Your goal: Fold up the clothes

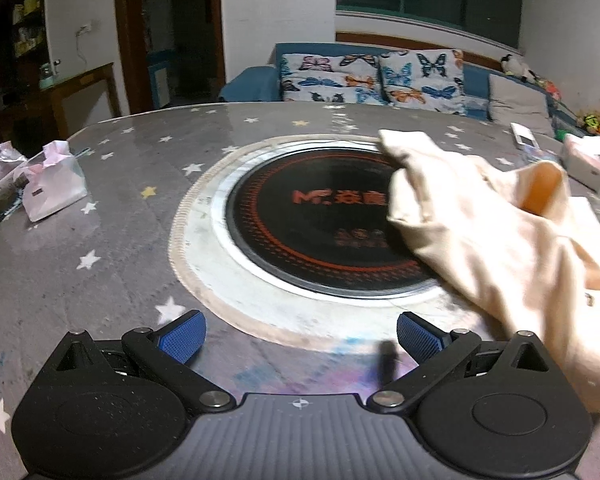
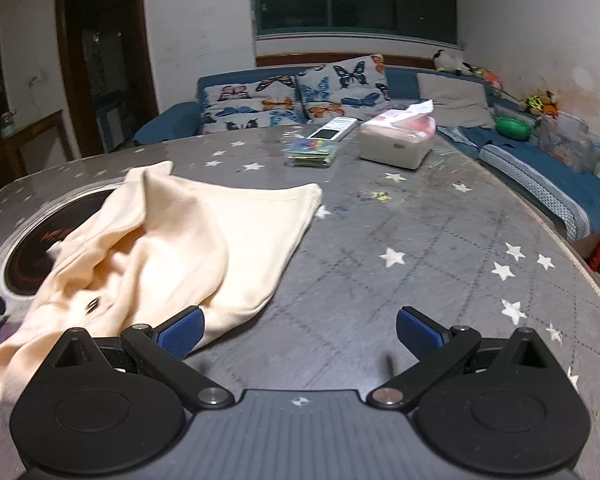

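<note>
A cream-coloured garment point(image 1: 500, 240) lies crumpled on the grey star-patterned table point(image 1: 100, 280), partly over the round black cooktop point(image 1: 320, 220). In the left wrist view it is to the right of my left gripper point(image 1: 300, 336), which is open with nothing between its blue pads. In the right wrist view the same garment point(image 2: 172, 248) spreads out to the left, its near edge lying just past the left finger. My right gripper point(image 2: 300, 332) is open over bare table point(image 2: 400, 240), holding nothing.
White plastic bags point(image 1: 52, 184) sit at the table's left edge. A tissue box point(image 2: 396, 140), a remote point(image 2: 332, 130) and a clear box of colourful items point(image 2: 312, 152) stand at the far side. A blue sofa with butterfly cushions point(image 2: 292, 100) is behind.
</note>
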A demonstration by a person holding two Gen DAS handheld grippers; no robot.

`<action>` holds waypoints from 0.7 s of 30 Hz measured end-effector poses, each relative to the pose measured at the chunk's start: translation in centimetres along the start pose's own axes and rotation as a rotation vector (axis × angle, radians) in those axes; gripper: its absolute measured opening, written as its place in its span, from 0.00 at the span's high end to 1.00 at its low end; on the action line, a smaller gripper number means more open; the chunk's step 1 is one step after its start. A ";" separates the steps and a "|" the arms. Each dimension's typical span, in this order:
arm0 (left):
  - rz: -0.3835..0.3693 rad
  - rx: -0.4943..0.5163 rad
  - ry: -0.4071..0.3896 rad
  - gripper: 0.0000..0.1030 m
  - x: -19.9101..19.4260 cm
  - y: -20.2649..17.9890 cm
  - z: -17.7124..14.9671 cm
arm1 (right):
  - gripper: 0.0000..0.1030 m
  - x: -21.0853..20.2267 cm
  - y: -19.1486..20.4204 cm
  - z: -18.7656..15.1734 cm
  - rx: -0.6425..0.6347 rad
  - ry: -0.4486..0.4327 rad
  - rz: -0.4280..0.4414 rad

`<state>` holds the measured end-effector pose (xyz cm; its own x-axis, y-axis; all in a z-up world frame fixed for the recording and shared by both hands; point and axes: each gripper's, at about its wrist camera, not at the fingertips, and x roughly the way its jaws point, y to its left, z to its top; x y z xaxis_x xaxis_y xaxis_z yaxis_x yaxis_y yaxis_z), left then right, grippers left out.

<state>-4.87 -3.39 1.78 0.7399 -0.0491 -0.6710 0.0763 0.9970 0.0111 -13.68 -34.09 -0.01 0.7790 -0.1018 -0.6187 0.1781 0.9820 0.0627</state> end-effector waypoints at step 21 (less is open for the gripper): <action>-0.118 0.069 0.030 0.00 -3.9 -4.7 -1.6 | 0.00 -3.5 1.9 -3.3 -0.001 0.079 0.066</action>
<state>-9.17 -7.84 3.21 0.7027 -0.1627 -0.6926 0.2081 0.9779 -0.0186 -18.05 -31.32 -0.35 0.7395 -0.0241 -0.6728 0.1270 0.9864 0.1043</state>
